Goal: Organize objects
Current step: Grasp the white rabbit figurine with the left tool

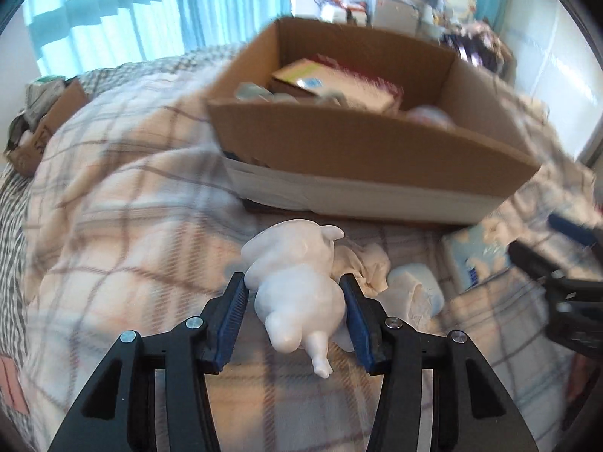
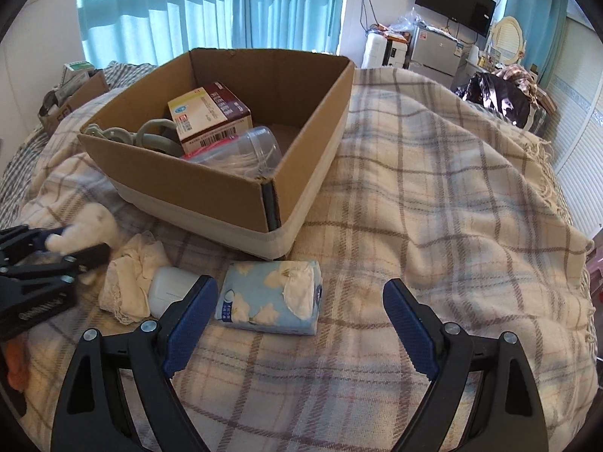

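My left gripper is shut on a white figurine, held just above the plaid blanket in front of the cardboard box. In the right wrist view the figurine shows at the far left, in the left gripper. My right gripper is open and empty, low over the blanket, with a blue tissue pack just ahead of its left finger. The cardboard box holds a maroon carton, a clear plastic container and a grey cable.
A crumpled white cloth and a white earbud case lie left of the tissue pack. The plaid blanket covers the bed. A second small box sits far left. Curtains, a TV and clutter stand behind.
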### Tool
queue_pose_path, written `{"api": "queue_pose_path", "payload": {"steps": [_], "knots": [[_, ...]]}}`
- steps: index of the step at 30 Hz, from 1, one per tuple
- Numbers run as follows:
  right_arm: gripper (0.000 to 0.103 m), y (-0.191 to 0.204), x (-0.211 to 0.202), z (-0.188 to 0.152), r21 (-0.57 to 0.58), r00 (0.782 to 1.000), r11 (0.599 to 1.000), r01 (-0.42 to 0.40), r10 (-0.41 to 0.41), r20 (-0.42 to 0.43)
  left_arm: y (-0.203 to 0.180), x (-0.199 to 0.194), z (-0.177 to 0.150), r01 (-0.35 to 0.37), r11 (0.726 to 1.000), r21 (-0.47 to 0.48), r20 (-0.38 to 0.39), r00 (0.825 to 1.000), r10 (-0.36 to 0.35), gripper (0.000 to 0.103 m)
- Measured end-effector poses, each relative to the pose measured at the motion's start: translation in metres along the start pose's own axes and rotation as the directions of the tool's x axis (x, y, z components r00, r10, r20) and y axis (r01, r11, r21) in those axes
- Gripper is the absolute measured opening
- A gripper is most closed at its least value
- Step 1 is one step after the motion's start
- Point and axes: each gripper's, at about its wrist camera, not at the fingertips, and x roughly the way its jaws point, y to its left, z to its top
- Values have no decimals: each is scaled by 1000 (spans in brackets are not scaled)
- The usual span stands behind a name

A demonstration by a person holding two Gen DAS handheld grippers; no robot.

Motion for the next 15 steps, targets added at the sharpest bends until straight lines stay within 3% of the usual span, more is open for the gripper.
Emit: {"api": "queue_pose_path", "payload": {"steps": [5, 15], "knots": [[90, 4, 11, -2, -15, 999, 1000, 16, -16, -38, 13, -11, -2, 3, 998, -64, 21, 1000, -2, 51], [90, 31, 42, -5, -130, 993, 992, 4, -19, -116, 15, -11, -3, 2, 998, -70, 24, 1000, 0, 51]]}}
